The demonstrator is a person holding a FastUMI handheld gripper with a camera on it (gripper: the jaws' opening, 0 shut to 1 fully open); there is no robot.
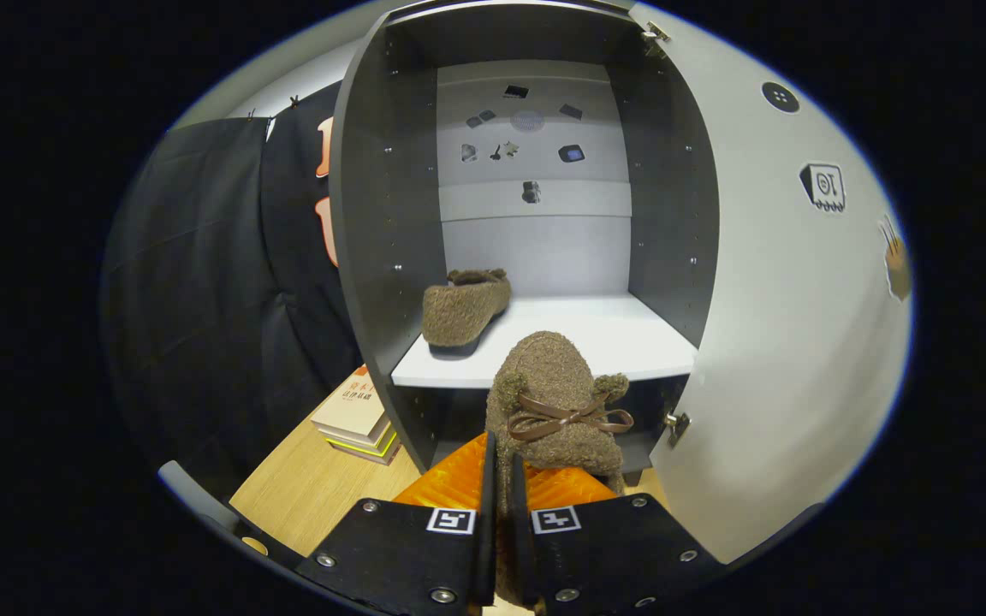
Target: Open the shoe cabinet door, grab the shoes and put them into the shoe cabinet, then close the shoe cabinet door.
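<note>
My gripper [501,479] is shut on a fuzzy brown shoe [555,385] with a brown leather bow, pinching its collar between the orange fingers [450,483]. The shoe hangs toe-forward just in front of the white shelf [596,342] of the open grey shoe cabinet [377,257]. Its mate, a second fuzzy brown shoe [465,308], lies on the left side of that shelf, toe towards me. The cabinet door [784,342] stands swung open to the right of the fingers.
A stack of books [356,415] lies on the wooden floor [313,488] left of the cabinet's base. Black cloth hangs behind it on the left. Small stickers dot the cabinet's back panel and the door. The shelf's right half is bare.
</note>
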